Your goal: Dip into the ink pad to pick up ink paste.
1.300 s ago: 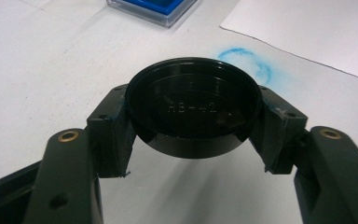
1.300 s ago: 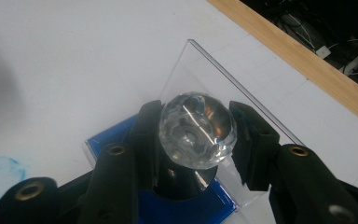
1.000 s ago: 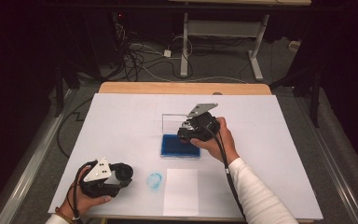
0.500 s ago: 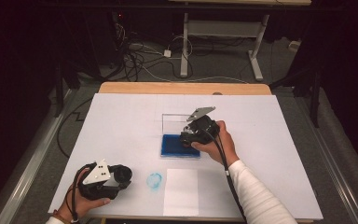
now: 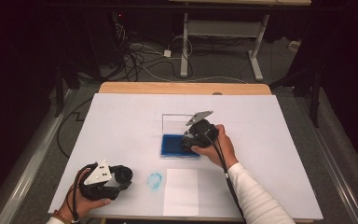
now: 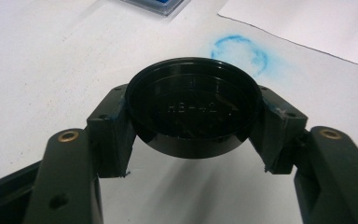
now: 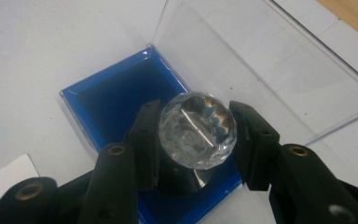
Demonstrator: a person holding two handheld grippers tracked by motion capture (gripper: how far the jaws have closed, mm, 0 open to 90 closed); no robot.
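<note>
An open blue ink pad (image 5: 173, 145) lies mid-table with its clear lid (image 5: 177, 122) standing up behind it. My right gripper (image 5: 189, 142) is over the pad. In the right gripper view it (image 7: 196, 135) is shut on a stamp's clear faceted knob (image 7: 198, 130), the dark stamp body pointing down at the blue ink pad (image 7: 116, 102); whether it touches the pad is hidden. My left gripper (image 5: 123, 175) rests at the front left. The left gripper view shows it (image 6: 194, 121) shut on a round black cap (image 6: 193, 109).
A blue ring print (image 5: 154, 180) marks the white table cover, beside a white paper sheet (image 5: 182, 191) at the front edge. The wooden table edge (image 5: 182, 88) runs along the far side, with cables and a desk frame on the floor beyond.
My right gripper with the stamp has edged slightly down toward the ink pad. The left gripper and its cap have stayed put.
</note>
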